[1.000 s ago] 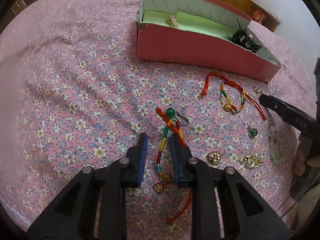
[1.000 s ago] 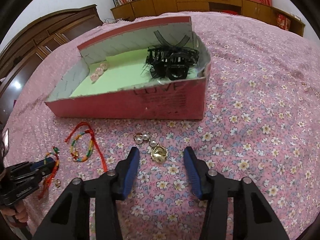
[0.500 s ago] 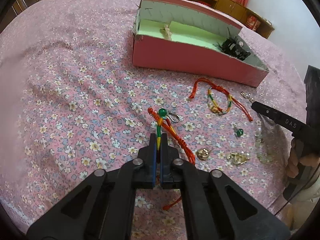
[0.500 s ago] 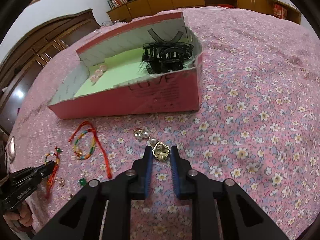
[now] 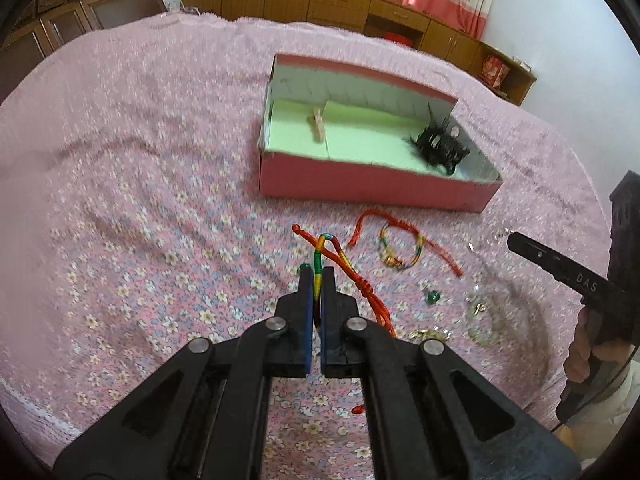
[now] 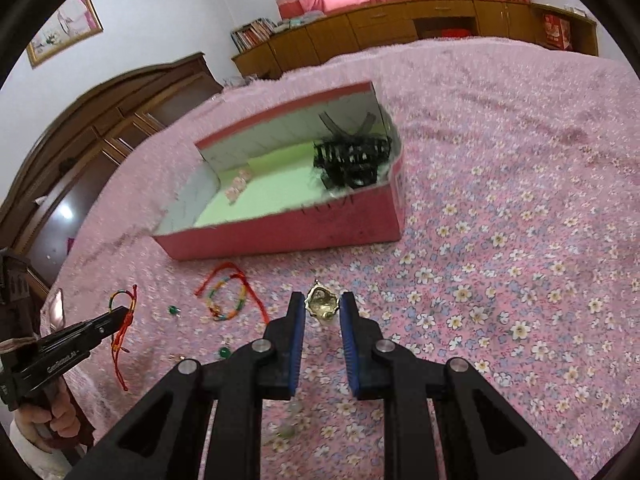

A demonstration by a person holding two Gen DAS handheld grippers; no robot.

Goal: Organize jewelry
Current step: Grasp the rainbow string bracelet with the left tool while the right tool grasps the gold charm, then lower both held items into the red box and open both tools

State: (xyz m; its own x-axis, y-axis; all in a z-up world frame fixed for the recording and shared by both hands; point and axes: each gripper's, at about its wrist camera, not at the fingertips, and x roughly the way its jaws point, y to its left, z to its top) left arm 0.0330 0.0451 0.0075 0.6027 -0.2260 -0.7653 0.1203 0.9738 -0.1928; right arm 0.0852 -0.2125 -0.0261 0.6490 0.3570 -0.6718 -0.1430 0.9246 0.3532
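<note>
Pink floral bedspread [image 5: 160, 200] carries, beyond both jaws, a red box [image 5: 360, 184]. Left gripper [image 5: 317, 280] jaws are clenched on a rainbow cord bracelet [image 5: 318, 258]; right gripper [image 6: 322, 308] jaws, having just closed, grasp a gold pendant [image 6: 321, 305].

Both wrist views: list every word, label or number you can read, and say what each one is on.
"DAS": white letters on the right gripper's black finger, seen in the left wrist view.
White lettering on the left gripper's black finger, seen in the right wrist view: too blurred to read.
Dark print on the pink box's front wall: smeared, unreadable.
Book spines on the shelf: too small.
</note>
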